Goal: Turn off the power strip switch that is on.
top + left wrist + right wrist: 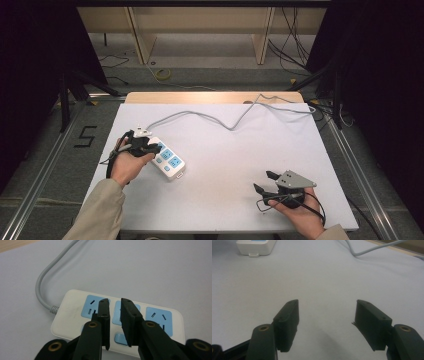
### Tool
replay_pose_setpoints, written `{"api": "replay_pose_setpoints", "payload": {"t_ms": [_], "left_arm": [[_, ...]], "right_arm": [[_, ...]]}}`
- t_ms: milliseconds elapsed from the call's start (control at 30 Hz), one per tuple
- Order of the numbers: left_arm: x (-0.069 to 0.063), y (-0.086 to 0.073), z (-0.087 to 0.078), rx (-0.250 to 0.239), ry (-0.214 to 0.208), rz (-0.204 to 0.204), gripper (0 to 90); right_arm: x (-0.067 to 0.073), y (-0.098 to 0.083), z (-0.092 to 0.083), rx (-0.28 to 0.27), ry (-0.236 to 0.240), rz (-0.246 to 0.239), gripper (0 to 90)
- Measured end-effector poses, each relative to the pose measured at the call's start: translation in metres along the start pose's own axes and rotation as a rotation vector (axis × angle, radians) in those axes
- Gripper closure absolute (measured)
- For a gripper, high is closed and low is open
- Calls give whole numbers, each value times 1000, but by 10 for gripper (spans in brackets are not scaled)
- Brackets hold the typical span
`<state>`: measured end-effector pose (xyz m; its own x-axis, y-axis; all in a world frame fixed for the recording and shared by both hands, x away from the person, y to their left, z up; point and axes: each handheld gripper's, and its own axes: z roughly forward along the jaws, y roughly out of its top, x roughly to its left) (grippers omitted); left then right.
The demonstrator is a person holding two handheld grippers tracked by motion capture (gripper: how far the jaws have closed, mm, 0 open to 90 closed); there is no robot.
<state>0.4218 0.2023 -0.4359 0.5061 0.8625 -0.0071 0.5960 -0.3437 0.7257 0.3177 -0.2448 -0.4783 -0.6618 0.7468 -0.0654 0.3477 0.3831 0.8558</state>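
Left gripper [115, 302], jaws slightly apart and empty, hovers over the power strip [72, 312]; right gripper [264, 182], jaws spread, idles near right.

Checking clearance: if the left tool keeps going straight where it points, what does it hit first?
Probably the white power strip: the left tool points down at its middle blue socket, jaws slightly apart with nothing between. Gap above it is unclear.
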Motion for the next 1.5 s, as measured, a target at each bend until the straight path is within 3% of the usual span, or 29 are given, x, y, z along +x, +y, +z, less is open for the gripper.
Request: {"api": "replay_pose_setpoints", "payload": {"t_ms": [233, 900, 1267, 1500], "left_arm": [[-6, -4, -5, -15, -41, 3, 715], [-23, -1, -9, -60, -65, 53, 590], [-33, 0, -12, -101, -118, 1, 496], [-42, -1, -11, -100, -131, 33, 448]], "right_arm": [[0, 0, 0, 0, 1, 0, 370], [0, 0, 0, 0, 3, -1, 370], [0, 0, 0, 0, 4, -1, 369], [1, 0, 0, -6, 9, -6, 354]]}}
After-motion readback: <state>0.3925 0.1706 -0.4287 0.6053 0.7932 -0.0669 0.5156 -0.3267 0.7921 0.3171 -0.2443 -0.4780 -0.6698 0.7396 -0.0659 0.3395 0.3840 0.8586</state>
